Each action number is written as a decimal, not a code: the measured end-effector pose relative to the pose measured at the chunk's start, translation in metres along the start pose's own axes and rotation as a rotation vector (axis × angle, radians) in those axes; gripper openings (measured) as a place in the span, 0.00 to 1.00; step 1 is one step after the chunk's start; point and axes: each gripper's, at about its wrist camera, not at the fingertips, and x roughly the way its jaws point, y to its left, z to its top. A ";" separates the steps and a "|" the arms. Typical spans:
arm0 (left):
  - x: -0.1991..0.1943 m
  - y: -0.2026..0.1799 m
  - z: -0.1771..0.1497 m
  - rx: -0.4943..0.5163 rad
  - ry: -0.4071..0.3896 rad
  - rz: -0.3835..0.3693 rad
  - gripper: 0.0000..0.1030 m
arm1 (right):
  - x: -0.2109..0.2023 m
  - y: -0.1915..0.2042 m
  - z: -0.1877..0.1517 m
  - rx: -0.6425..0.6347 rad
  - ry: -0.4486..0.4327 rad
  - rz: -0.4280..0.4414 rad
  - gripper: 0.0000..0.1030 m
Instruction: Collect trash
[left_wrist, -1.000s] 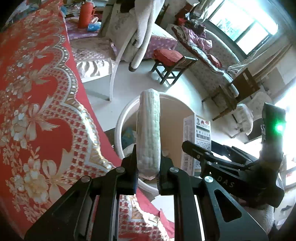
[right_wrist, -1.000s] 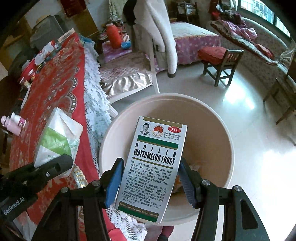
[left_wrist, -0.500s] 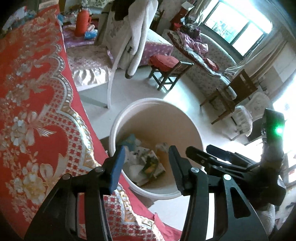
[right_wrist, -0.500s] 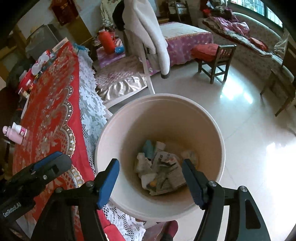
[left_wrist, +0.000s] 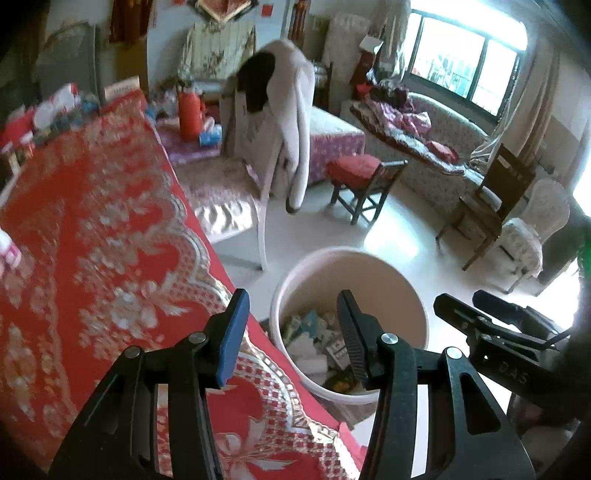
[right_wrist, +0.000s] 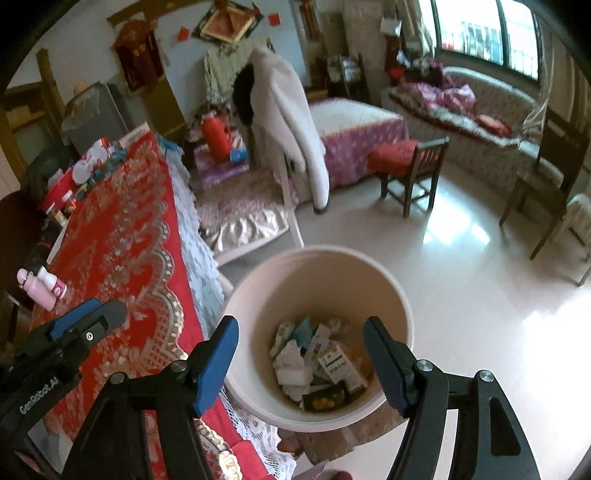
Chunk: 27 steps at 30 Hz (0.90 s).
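Cream bin (right_wrist: 369, 280) beside table (right_wrist: 122, 236), bottom littered with crumpled wrappers, boxes (right_wrist: 321, 362). Left gripper (left_wrist: 291, 325), right gripper (right_wrist: 301, 354): jaws wide apart, empty.

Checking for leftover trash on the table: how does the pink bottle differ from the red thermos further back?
The pink bottle lies tilted on the red tablecloth; the red thermos stands upright beyond the table's far end. The bottle is pale pink with a white band and looks small; the thermos is plain red and looks much bulkier. Both are outside the trash bin, and neither gripper touches them.
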 end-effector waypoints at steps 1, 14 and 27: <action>-0.005 0.000 0.000 0.005 -0.011 -0.004 0.46 | -0.005 0.002 0.001 -0.004 -0.015 -0.004 0.66; -0.065 -0.005 0.015 0.066 -0.145 -0.016 0.46 | -0.069 0.018 0.007 -0.017 -0.202 -0.043 0.72; -0.077 -0.009 0.015 0.082 -0.189 0.002 0.46 | -0.080 0.023 0.004 -0.018 -0.248 -0.061 0.73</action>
